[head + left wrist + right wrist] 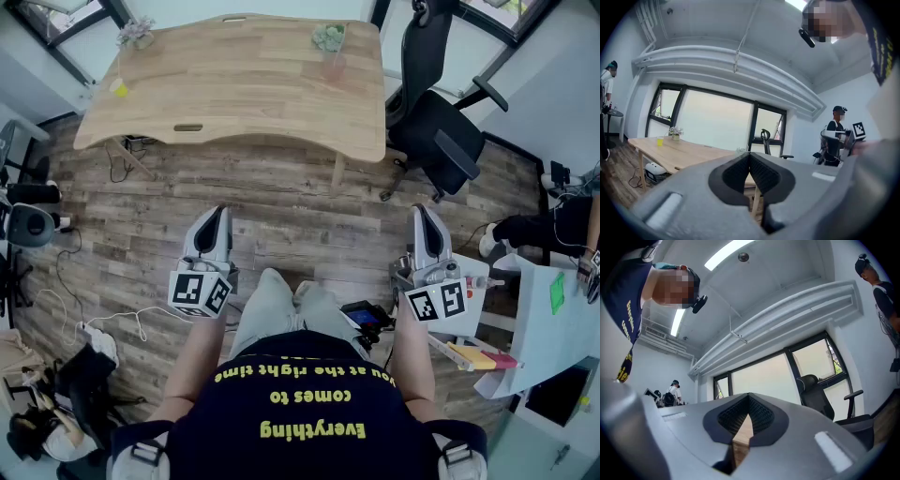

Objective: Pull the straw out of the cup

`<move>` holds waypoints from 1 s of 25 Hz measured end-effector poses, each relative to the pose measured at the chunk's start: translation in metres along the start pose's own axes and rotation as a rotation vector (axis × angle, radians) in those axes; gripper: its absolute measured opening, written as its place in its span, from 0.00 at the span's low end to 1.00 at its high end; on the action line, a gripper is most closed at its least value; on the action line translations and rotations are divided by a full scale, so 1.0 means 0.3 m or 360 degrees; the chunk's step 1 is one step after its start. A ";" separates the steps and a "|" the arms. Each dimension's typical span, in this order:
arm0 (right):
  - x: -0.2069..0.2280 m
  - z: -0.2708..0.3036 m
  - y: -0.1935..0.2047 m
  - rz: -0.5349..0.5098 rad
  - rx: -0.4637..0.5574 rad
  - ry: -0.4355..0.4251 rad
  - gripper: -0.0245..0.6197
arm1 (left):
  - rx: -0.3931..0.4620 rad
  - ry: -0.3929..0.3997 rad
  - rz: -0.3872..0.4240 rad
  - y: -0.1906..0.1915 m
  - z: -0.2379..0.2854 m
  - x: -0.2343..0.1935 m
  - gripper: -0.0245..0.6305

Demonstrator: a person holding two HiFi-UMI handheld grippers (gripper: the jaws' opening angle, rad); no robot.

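Observation:
A wooden table (244,84) stands ahead of me across the plank floor. A small yellow cup (119,88) sits near its left end, also visible in the left gripper view as the yellow cup (660,141). A pale clear cup (333,67) stands by a potted plant (330,37) near the right end. No straw can be made out at this distance. My left gripper (214,216) and right gripper (424,214) are held at waist height, well short of the table. Both have their jaws together with nothing between them, as the left gripper (750,155) and right gripper (749,396) also show in their own views.
A black office chair (441,131) stands right of the table. A white side table (548,323) with coloured items is at my right. Cables and equipment (33,225) and a bag (66,394) lie on the floor at left. Another plant (137,33) stands on the table's far left corner. Other people stand around the room.

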State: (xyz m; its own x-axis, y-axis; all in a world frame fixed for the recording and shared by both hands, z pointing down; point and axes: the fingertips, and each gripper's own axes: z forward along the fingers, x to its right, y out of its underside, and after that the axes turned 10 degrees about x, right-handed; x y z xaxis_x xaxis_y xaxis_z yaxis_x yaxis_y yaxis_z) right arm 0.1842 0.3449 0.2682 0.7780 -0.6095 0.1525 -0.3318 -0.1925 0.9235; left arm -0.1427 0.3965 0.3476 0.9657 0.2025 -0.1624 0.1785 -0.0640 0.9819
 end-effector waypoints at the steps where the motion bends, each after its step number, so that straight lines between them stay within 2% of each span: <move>1: -0.003 -0.004 -0.003 -0.0004 -0.0002 -0.0005 0.05 | -0.0004 0.0007 0.0001 0.001 -0.004 0.006 0.04; 14: -0.034 -0.024 -0.043 -0.0011 0.0027 -0.0021 0.05 | 0.0013 0.0007 -0.0008 -0.009 -0.041 0.036 0.04; 20: -0.020 -0.026 -0.046 0.0089 0.0037 0.0003 0.05 | 0.0016 0.0004 -0.0010 -0.013 -0.037 0.042 0.04; 25: -0.021 -0.025 -0.039 0.0092 0.0041 0.0000 0.05 | 0.0022 0.0018 -0.0006 -0.019 -0.029 0.044 0.04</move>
State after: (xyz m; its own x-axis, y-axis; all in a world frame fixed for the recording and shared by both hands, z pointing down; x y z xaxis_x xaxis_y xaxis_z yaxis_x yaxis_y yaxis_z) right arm 0.1873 0.3567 0.2591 0.7571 -0.6203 0.2050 -0.3896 -0.1768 0.9039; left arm -0.1325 0.4082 0.3408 0.9629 0.2135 -0.1648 0.1847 -0.0768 0.9798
